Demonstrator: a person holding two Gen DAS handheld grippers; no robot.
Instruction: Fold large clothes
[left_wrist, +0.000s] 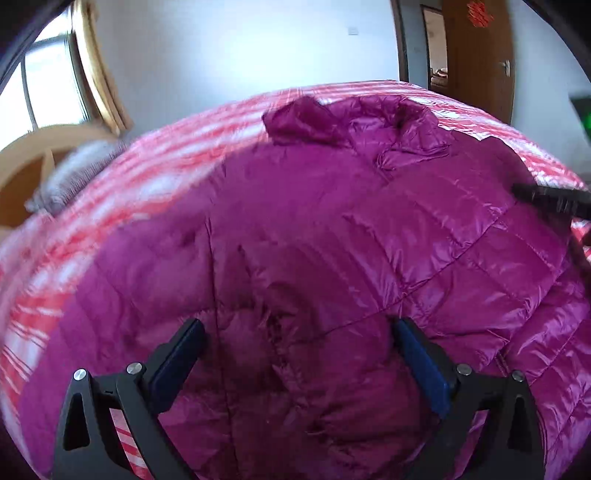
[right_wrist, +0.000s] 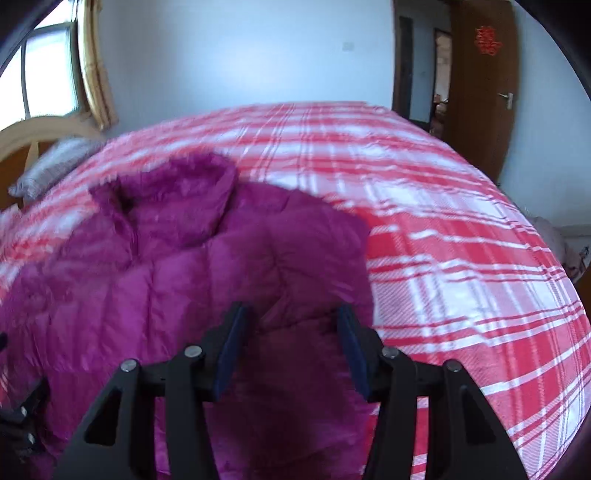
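Note:
A magenta quilted down jacket (left_wrist: 332, 236) lies spread on a bed, its hood (left_wrist: 306, 118) toward the far side. My left gripper (left_wrist: 297, 328) hovers over the jacket's middle, jaws wide apart and open, nothing between the pads. In the right wrist view the same jacket (right_wrist: 177, 280) fills the lower left, with its fur-trimmed hood (right_wrist: 173, 192) further back. My right gripper (right_wrist: 293, 314) stands open above the jacket's right edge, and no fabric is pinched between its blue pads. A dark part of the right gripper shows at the right edge of the left wrist view.
The bed carries a red and white plaid cover (right_wrist: 443, 240), bare to the jacket's right. A grey pillow (right_wrist: 55, 166) and a wooden headboard (right_wrist: 22, 136) are at the left. A window (left_wrist: 48, 85) is beyond them, and a brown door (right_wrist: 484, 92) stands at the far right.

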